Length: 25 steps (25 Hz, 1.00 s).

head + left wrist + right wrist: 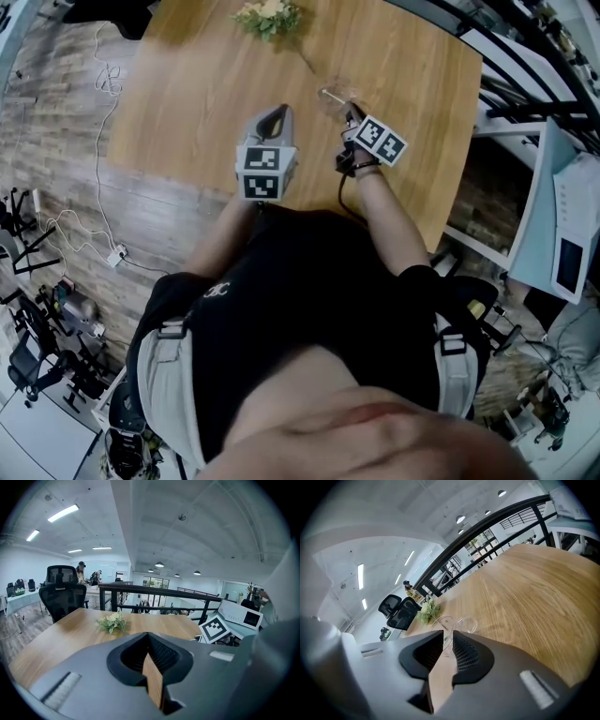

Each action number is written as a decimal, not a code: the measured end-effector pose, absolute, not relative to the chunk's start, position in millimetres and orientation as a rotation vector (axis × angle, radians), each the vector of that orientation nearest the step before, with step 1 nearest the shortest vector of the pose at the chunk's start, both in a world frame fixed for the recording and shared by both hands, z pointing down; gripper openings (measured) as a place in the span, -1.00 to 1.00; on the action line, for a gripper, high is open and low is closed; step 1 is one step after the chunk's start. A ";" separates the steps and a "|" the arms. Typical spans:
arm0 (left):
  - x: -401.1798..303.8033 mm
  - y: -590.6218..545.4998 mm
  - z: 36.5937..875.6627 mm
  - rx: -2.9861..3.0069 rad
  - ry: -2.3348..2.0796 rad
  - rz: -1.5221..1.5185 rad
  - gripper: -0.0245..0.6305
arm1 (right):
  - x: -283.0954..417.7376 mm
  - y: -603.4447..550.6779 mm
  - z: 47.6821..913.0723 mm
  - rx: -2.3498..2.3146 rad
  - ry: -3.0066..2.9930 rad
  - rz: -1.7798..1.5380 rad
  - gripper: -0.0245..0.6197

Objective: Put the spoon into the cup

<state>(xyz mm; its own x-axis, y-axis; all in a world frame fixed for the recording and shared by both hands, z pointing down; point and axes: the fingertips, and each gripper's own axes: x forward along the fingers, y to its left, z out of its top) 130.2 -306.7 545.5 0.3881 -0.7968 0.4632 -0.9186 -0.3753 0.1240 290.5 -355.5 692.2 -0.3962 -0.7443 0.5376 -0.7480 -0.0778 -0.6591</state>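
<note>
Jaws of left gripper point(147, 635) pressed together on nothing, right gripper point(445, 633) narrowed to a slit on faint clear spoon point(448, 640), barely made out, tip at glass cup point(337, 97), far right of table point(187, 94).

Clear spoon point(329, 95) and clear cup point(440, 621) at the tip of the right claw point(446, 633).
The cup is see-through glass and stands upright on the desk point(534, 588), just beyond the right claw's tips. Its rim shows as an oval straight ahead of the jaws, with a rounded clear loop at its right side. The spoon is thin, pale and see-through too. It sticks out of the narrow slit between the jaws, which are pressed onto its handle, and slants over the cup. Whether its bowl is inside the cup cannot be told.
</note>
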 end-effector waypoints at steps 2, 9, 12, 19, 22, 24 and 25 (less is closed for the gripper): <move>131.0 -306.6 544.4 2.294 -1.486 0.470 -0.89 | 290.3 -355.0 688.7 1.718 -2.144 1.522 -0.72; 141.4 -308.2 541.1 2.323 -1.462 0.465 -0.89 | 303.0 -353.7 648.1 1.791 -2.250 1.347 -0.90; 150.3 -308.5 539.6 2.343 -1.443 0.461 -0.89 | 308.9 -351.4 621.4 1.809 -2.322 1.206 -0.92; 180.8 -308.4 527.1 2.416 -1.397 0.445 -0.89 | 334.9 -337.6 570.2 1.930 -2.315 0.882 -0.92; 192.2 -309.3 518.1 2.453 -1.383 0.427 -0.89 | 343.5 -332.7 546.1 1.992 -2.321 0.786 -0.92; 199.1 -309.8 512.8 2.476 -1.375 0.413 -0.89 | 344.9 -328.2 525.7 2.007 -2.354 0.661 -0.93; 202.6 -309.8 510.5 2.488 -1.370 0.406 -0.89 | 345.1 -325.3 515.3 2.010 -2.369 0.586 -0.93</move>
